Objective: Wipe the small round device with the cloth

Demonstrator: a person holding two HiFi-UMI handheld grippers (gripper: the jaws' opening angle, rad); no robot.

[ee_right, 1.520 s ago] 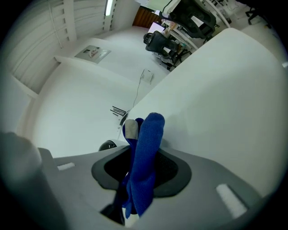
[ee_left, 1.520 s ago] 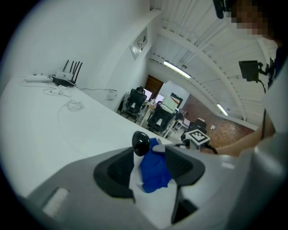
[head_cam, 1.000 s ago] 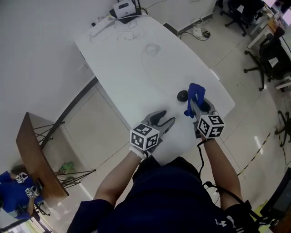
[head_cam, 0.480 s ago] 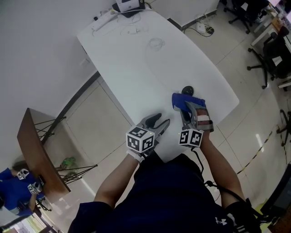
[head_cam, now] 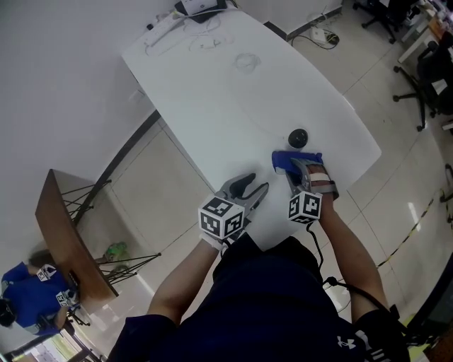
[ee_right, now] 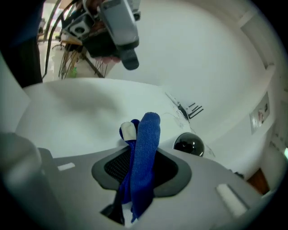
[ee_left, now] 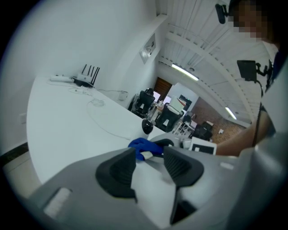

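Observation:
The small round device (head_cam: 298, 137) is a black dome on a white base, standing near the right edge of the white table (head_cam: 212, 92). It also shows in the right gripper view as the device (ee_right: 189, 144) and in the left gripper view as the device (ee_left: 147, 126). My right gripper (head_cam: 297, 168) is shut on a folded blue cloth (head_cam: 290, 160), just short of the device; the cloth (ee_right: 141, 166) stands pinched between its pads. My left gripper (head_cam: 249, 189) hovers at the table's near end, its jaws closing with nothing between them.
A router and white cables (head_cam: 198, 8) lie at the table's far end, with a thin looped cable (head_cam: 245, 62) mid-table. A wooden folding table (head_cam: 67, 240) stands on the floor at left. Office chairs (head_cam: 432, 78) stand at right.
My right gripper has tipped the cloth from upright to pointing left and drawn it back toward me, away from the device. The left gripper has barely moved.

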